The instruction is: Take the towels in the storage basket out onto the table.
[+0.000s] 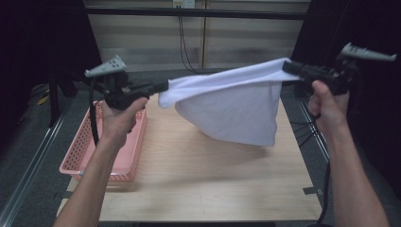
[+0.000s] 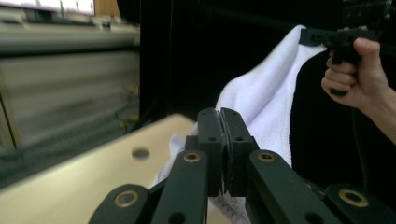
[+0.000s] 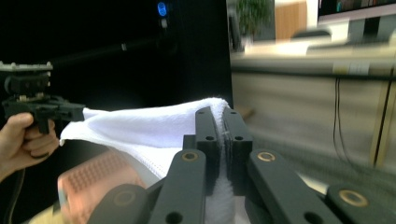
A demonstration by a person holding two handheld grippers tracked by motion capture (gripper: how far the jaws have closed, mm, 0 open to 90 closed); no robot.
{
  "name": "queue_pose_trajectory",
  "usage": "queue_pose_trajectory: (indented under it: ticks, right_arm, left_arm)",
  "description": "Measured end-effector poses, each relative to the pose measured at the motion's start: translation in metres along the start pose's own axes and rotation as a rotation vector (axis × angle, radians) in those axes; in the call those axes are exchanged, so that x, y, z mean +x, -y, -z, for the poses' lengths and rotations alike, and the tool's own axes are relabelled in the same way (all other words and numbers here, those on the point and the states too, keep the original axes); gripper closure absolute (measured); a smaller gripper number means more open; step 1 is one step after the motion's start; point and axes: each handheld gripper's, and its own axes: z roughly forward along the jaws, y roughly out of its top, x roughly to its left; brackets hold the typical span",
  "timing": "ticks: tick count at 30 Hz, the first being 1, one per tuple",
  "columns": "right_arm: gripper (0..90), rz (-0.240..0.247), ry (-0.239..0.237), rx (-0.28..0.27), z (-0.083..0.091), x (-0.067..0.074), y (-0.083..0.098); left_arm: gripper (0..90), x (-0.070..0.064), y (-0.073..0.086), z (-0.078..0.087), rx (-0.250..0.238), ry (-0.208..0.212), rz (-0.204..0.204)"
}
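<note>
Basket: a pink perforated plastic basket (image 1: pixel 85 156) stands at the left edge of the wooden counter (image 1: pixel 208 179), below the left hand (image 1: pixel 120 118); its mesh wall also appears, blurred, low in the right gripper view (image 3: pixel 95 179).
Left gripper: the left gripper (image 1: pixel 163 86), raised above the counter's left side, has its jaws pressed together on one corner of the towel; in the left gripper view (image 2: pixel 220 122) the jaws meet with white cloth emerging below them.
Towel: a white towel (image 1: pixel 231 104) is stretched in the air between the two grippers, its top edge taut and the rest hanging in a loose fold above the counter, clear of the surface.
Right gripper: the right gripper (image 1: pixel 289 67), held by the right hand (image 1: pixel 328 106) at the upper right, is clamped on the opposite towel corner; in the right gripper view (image 3: pixel 219 122) terry cloth is pinched between the jaws.
</note>
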Motion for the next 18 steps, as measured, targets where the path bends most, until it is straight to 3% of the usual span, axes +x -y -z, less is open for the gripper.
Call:
queue_pose_trajectory:
  ticks: [3,5,7,11,15,18]
  right_arm:
    - [87.1,0.056,-0.012,-0.029,0.007,0.017,-0.023]
    - [87.1,0.068,-0.028,-0.025,0.015,0.025,-0.018]
    - [87.1,0.05,-0.034,0.009,0.023,0.026,0.002]
    - [87.1,0.01,-0.036,0.09,0.039,0.031,0.061]
    - [87.1,-0.026,-0.049,0.187,0.057,0.045,0.12]
    - [87.0,-0.065,-0.059,0.25,0.07,0.056,0.163]
  left_arm:
    - [88.2,-0.015,-0.014,0.008,-0.007,0.007,-0.041]
    - [88.1,-0.022,-0.002,0.011,0.025,0.025,-0.045]
    - [88.0,-0.026,0.018,0.011,0.049,0.043,-0.026]
    - [87.9,-0.033,0.079,0.009,0.143,0.089,0.028]
    - [87.7,-0.045,0.138,0.011,0.231,0.131,0.081]
    - [87.5,-0.057,0.171,0.017,0.288,0.156,0.104]
